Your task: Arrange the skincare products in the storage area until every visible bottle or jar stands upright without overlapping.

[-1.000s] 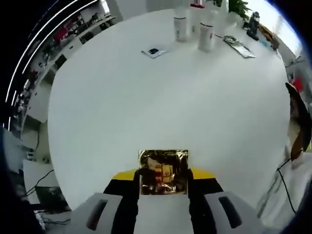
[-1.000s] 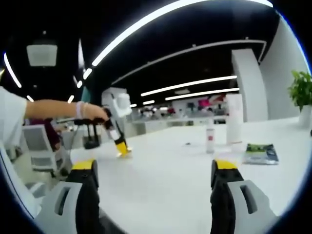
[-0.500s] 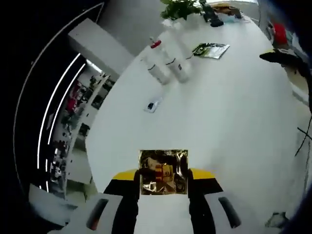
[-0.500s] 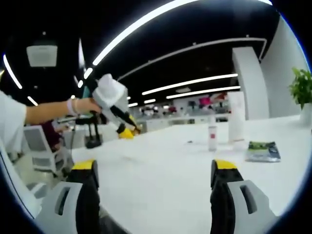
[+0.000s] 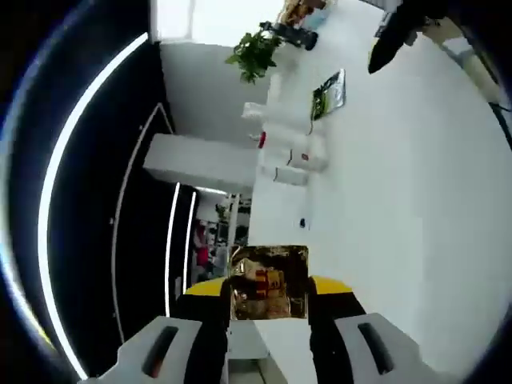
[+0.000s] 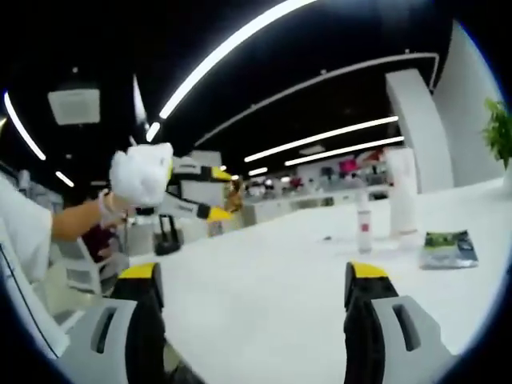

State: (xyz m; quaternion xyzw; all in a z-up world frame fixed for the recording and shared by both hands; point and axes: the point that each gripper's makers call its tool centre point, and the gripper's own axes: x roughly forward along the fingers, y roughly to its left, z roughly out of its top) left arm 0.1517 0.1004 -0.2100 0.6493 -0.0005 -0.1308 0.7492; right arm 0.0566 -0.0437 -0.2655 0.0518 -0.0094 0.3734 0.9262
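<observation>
My left gripper point(image 5: 269, 296) is shut on a shiny gold foil-covered item point(image 5: 269, 276) with red and yellow print, held off the white table point(image 5: 400, 184). Far along the table, white bottles point(image 5: 294, 158) stand together, one with a red cap point(image 5: 262, 140). In the right gripper view the left gripper point(image 6: 210, 213) hangs in the air at the left, held by a person's hand, with the gold item point(image 6: 234, 196) at its tip. My right gripper point(image 6: 256, 300) is open with nothing between its jaws. Beyond it stand a small red-capped bottle point(image 6: 365, 228) and a tall white bottle point(image 6: 402, 192).
A green packet point(image 6: 448, 246) lies flat beside the bottles, also visible as the green packet point(image 5: 330, 92). A small dark-printed sachet point(image 5: 302, 223) lies on the table nearer the left gripper. A potted plant point(image 5: 254, 52) stands past the bottles. Office chairs sit off the table's left edge.
The left gripper has lifted and rolled with the gold item still in it, so its view has turned sideways. In the right gripper view it has risen and swung level. The right gripper stays open.
</observation>
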